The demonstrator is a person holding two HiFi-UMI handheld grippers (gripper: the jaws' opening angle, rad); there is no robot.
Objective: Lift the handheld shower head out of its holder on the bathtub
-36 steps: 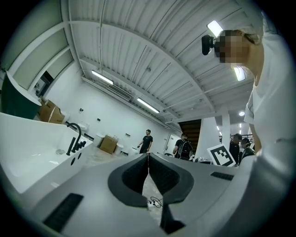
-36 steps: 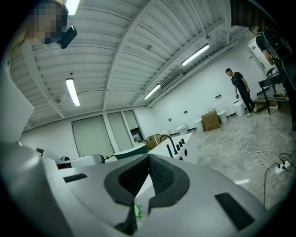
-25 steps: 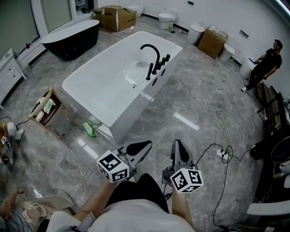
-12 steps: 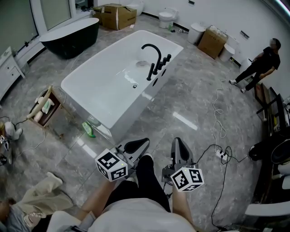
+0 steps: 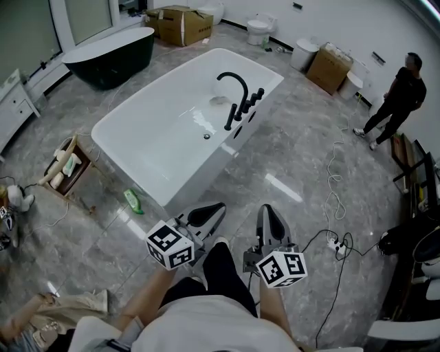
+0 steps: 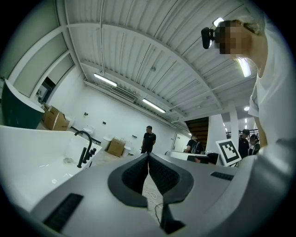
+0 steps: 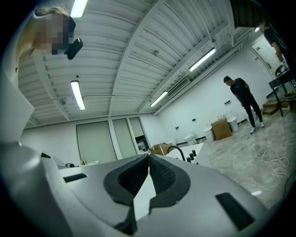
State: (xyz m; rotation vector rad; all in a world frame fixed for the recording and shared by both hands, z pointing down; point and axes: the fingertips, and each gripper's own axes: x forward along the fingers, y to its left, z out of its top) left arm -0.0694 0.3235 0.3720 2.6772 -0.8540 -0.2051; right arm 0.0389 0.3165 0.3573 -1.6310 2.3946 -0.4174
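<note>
The white bathtub (image 5: 165,137) stands on the marble floor ahead of me. On its right rim sits a black arched spout (image 5: 235,82) with small knobs. The black handheld shower head (image 5: 230,117) stands upright in its holder beside them. It also shows small at the left of the left gripper view (image 6: 82,157). The spout shows just past the jaws in the right gripper view (image 7: 178,152). My left gripper (image 5: 218,206) and right gripper (image 5: 267,210) are held level at waist height, well short of the tub. Both are shut with nothing between the jaws.
A black bathtub (image 5: 103,51) stands at the back left, cardboard boxes (image 5: 177,20) behind it. A person (image 5: 395,96) stands at the right. Cables (image 5: 333,172) and a power strip (image 5: 337,242) lie on the floor. A green bottle (image 5: 134,201) and a wooden crate (image 5: 65,168) sit left of the tub.
I have stepped forward, so both grippers are a little nearer the tub. The person at the right has walked and now stands upright. Both jaws stayed shut.
</note>
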